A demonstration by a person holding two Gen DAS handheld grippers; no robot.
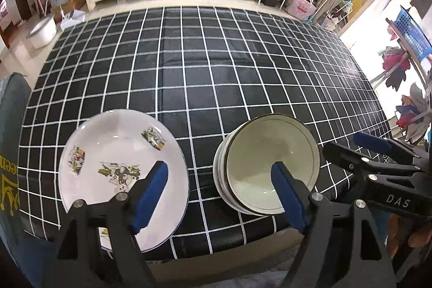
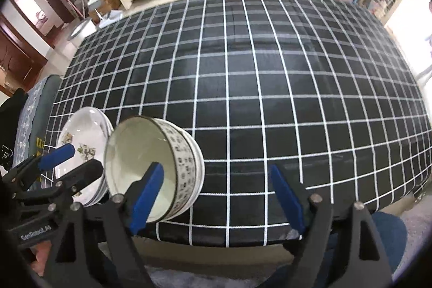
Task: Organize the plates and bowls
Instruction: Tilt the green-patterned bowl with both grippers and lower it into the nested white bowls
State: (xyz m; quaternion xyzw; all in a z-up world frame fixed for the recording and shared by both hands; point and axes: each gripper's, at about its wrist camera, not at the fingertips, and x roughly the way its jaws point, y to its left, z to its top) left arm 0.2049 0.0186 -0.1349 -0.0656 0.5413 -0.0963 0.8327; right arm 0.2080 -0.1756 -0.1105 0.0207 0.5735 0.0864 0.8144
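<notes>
Both my grippers, left (image 1: 220, 192) and right (image 2: 217, 193), hang spread and empty above the near table (image 1: 216, 72) edge. Plates (image 1: 118, 166) stacked left, bowls (image 1: 267, 166) right beside them: glazed, slick, breakable, so I'd pinch rims.

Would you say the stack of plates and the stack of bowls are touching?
Apart: in the left wrist view, checked tablecloth shows between the stack of plates and the stack of bowls.

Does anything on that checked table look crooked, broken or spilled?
Nothing looks broken or spilled. The only mildly odd thing: the stack of plates sits right at the near edge of the table, its rim seeming to jut past it. The stack of bowls beside it stands neatly nested.
</notes>
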